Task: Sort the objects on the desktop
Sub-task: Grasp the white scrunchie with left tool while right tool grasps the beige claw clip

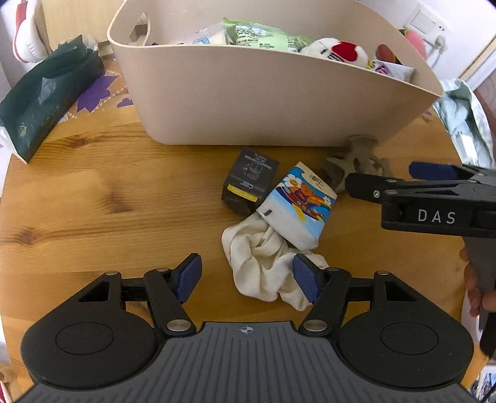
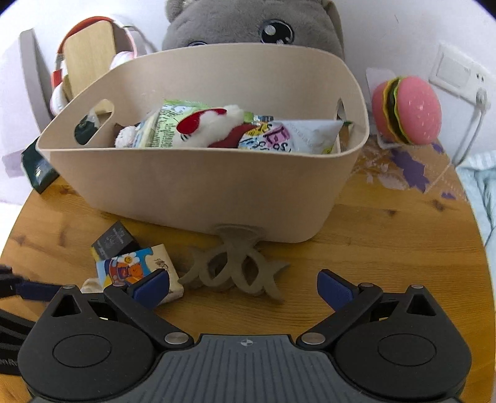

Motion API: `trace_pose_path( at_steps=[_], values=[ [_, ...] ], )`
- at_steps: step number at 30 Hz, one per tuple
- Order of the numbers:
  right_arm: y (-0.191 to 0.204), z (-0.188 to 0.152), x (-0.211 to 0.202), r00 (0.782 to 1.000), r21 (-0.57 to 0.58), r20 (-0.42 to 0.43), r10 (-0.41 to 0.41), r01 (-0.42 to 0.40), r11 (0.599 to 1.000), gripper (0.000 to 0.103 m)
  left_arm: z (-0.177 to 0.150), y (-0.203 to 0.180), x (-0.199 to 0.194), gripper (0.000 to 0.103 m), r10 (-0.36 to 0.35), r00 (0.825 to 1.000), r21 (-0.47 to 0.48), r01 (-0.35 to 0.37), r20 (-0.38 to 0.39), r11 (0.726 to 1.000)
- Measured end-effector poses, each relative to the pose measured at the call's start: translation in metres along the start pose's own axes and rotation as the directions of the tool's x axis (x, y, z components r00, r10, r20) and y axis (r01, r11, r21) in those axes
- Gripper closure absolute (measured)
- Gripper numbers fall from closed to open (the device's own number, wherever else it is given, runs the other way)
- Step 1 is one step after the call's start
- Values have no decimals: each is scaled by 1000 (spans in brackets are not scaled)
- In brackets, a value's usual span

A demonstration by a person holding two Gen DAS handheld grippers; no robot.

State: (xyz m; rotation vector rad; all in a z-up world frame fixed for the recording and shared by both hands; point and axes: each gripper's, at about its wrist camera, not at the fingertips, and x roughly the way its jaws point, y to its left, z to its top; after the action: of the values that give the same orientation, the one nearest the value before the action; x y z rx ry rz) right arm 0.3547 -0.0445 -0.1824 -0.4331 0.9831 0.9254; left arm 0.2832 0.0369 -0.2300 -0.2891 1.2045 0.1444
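A beige basket stands on the round wooden table, holding snack packs and a white plush. In front of it lie a small black box, a cartoon tissue pack, a cream scrunchie and a grey hair claw. My left gripper is open, its right pad over the scrunchie's edge. My right gripper is open, just short of the hair claw; it also shows in the left wrist view at the right.
A dark green tissue pack lies at the table's left. A pink burger toy and a grey plush stand behind the basket. A wall socket and a light cloth are at the right.
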Motion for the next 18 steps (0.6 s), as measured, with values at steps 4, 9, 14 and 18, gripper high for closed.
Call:
trace_pose_path(
  at_steps=[4,9,14,18],
  values=[
    [0,2,11,1000,47,-17,-5,6,999,0,1,-1,7,36,3,1000,-1,-3,-11,1000],
    [-3,2,27,999,74,-45,-10,13,997,0,3,-1,10,37,-12,1000,-24,12,-3,1000],
    [-6,3,37,999,111,-50,-8,14,994,0,7,-6,13,37,-4,1000,5,4,17,1000],
    [-6,6,41,999,99,-49,-19,24,995,0,8,-12,14,55,-7,999,48,6,35,999]
  ],
)
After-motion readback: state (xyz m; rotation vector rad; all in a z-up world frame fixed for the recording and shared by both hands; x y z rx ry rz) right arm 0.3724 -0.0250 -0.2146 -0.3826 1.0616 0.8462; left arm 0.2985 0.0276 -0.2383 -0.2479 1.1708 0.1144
